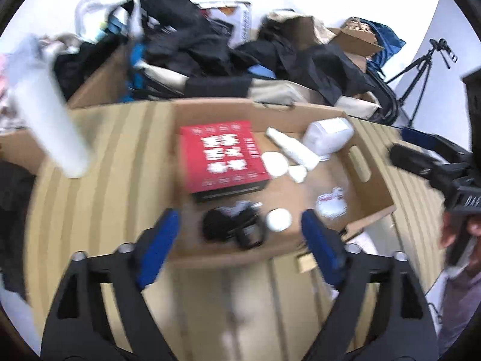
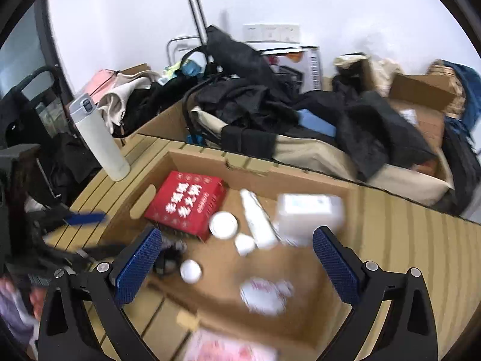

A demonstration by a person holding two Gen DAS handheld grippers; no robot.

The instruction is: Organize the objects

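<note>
Left gripper (image 1: 239, 240) low in frame, jaws wide, holding nothing; right gripper (image 2: 237, 258) the same, spread and empty. Mid-frame sits the cardboard tray (image 2: 303, 186): white cap (image 2: 190, 271) nearest, then round lid (image 2: 223, 224), red box (image 2: 186, 203), tube (image 2: 257, 219). Flask (image 2: 99, 138) upright at upper left, outside the tray

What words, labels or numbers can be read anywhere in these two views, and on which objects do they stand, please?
"DAS": partial white lettering on the right gripper body, cut off at the frame edge.
Red box: large white characters, too blurred to read.
White container: pale label, unreadable.
White packet: red print, blurred.
Printed carton by the wall: side text too small.
Left gripper: no text visible.
</note>
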